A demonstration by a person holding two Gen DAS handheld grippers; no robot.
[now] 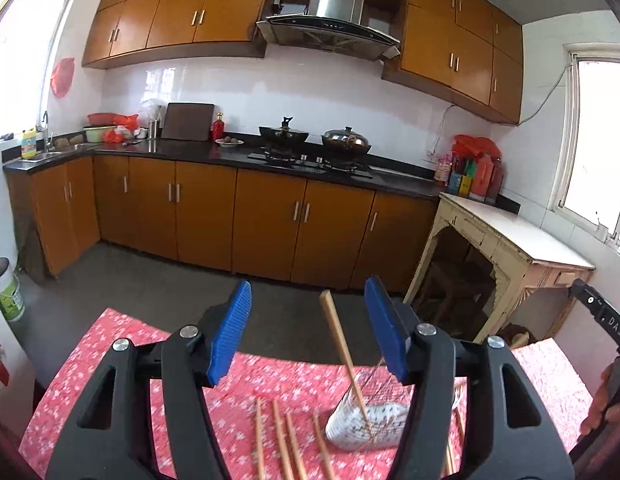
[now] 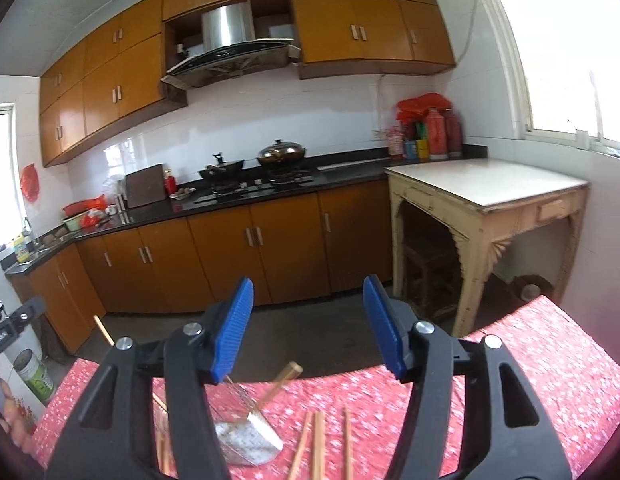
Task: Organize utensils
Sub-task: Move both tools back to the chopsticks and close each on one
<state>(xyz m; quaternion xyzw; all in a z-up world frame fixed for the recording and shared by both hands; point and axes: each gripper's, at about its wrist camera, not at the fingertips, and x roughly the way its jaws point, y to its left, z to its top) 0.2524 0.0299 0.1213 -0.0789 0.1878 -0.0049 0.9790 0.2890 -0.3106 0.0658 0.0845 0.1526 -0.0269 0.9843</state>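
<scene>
left gripper [image 1: 308, 330] wide | right gripper [image 2: 308, 330] wide; empty | left view only — chopstick [image 1: 341, 344] in glass [image 1: 365, 420]

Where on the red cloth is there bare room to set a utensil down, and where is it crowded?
Free: the cloth right of the loose chopsticks, out to its far right corner; also the left stretch in the left view, beyond the left gripper. Crowded: around the glass holding one chopstick, with loose chopsticks on both sides.

one chopstick [image 1: 341, 344] in the glass [image 1: 365, 420] on the tablecloth [image 1: 110, 360], loose chopsticks [image 1: 286, 440] beside it
</scene>
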